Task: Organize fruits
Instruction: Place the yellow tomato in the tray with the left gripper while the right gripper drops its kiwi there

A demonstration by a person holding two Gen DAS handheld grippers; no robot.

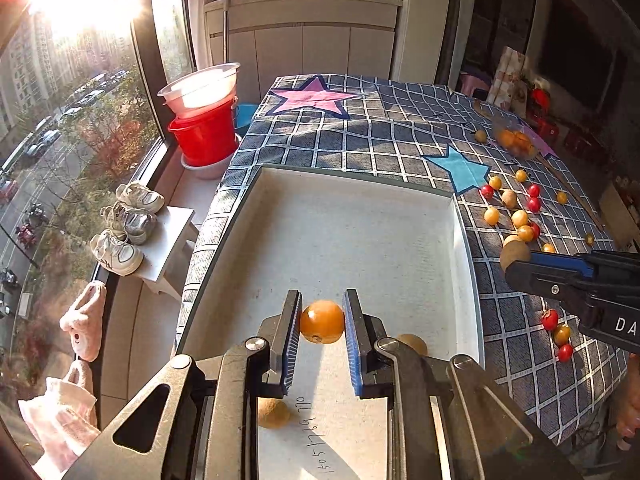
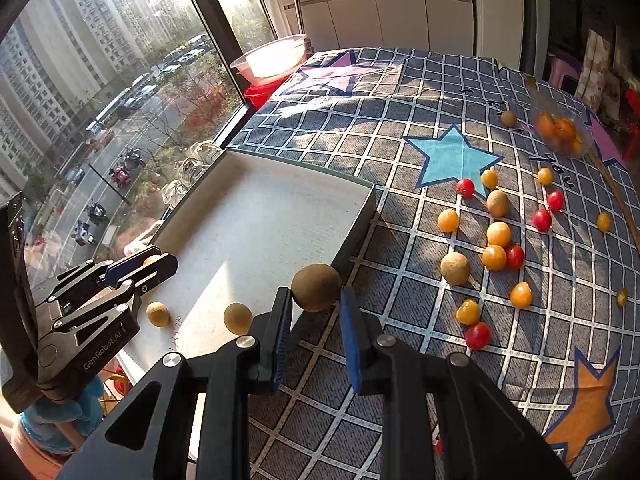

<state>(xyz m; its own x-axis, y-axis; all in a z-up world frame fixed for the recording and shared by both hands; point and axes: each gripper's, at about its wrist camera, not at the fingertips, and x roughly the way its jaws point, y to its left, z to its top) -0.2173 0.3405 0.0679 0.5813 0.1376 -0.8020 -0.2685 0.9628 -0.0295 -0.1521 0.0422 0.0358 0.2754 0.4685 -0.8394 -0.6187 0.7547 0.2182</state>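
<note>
My left gripper [image 1: 321, 320] is shut on an orange fruit [image 1: 322, 321] and holds it over the near end of a shallow white tray [image 1: 462, 232]. Two brown longans [image 1: 272, 412] [image 1: 412, 343] lie in the tray under it. My right gripper [image 2: 314, 300] is shut on a brown longan [image 2: 316, 287] just beyond the tray's near right wall [image 2: 352, 236]. In the right wrist view the left gripper [image 2: 154, 262] shows over the tray, with two longans [image 2: 157, 313] [image 2: 237, 318] on the tray floor. The right gripper also shows in the left wrist view [image 1: 516, 258].
Yellow and red cherry tomatoes [image 2: 494, 257] and longans [image 2: 455, 268] lie scattered on the checked cloth [image 2: 380, 128] right of the tray. A clear bag of orange fruit [image 2: 560, 130] lies at the far right. Red and clear tubs [image 1: 204, 120] stand by the window, left of the table.
</note>
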